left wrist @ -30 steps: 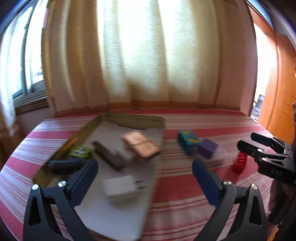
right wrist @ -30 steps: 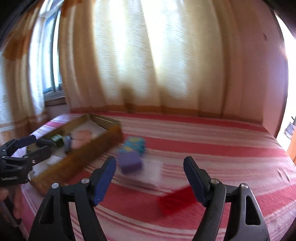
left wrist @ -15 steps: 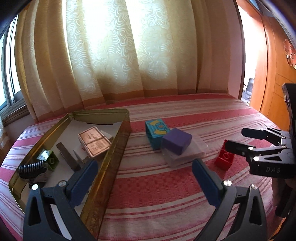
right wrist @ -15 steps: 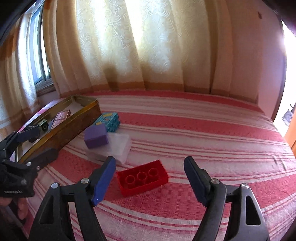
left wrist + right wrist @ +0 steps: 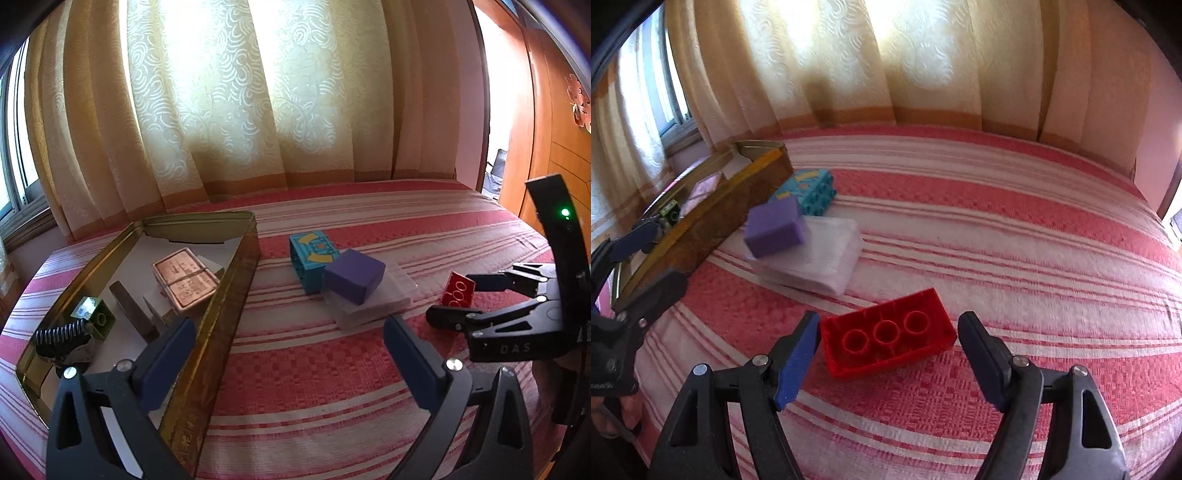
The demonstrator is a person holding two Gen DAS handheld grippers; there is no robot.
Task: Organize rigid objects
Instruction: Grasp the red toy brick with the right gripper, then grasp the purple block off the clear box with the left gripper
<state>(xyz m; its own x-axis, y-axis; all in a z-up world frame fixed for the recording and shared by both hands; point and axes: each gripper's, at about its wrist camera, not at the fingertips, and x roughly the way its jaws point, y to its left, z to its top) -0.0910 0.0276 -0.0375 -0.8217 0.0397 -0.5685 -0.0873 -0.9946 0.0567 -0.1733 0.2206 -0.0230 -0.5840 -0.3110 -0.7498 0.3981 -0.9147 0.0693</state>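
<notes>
A red brick (image 5: 888,336) lies upside down on the striped bedspread, right in front of my open right gripper (image 5: 888,354), between its fingertips but untouched; it also shows in the left wrist view (image 5: 457,291). A purple block (image 5: 774,227) rests on a clear plastic case (image 5: 820,254), next to a teal patterned cube (image 5: 809,192). The gold tin tray (image 5: 236,280) holds a copper-coloured box (image 5: 184,275), a green brick (image 5: 94,314), a black spring (image 5: 61,334) and a dark bar (image 5: 131,310). My left gripper (image 5: 286,354) is open and empty beside the tray's right wall.
The right gripper (image 5: 480,299) shows at the right edge of the left wrist view. Cream curtains (image 5: 258,110) hang behind the bed. A wooden wardrobe (image 5: 554,129) stands at the right. The left gripper (image 5: 639,266) shows at the left of the right wrist view.
My right gripper has moved forward and down until the red brick lies between its fingertips. My left gripper has swung right, away from over the tray, toward the blocks.
</notes>
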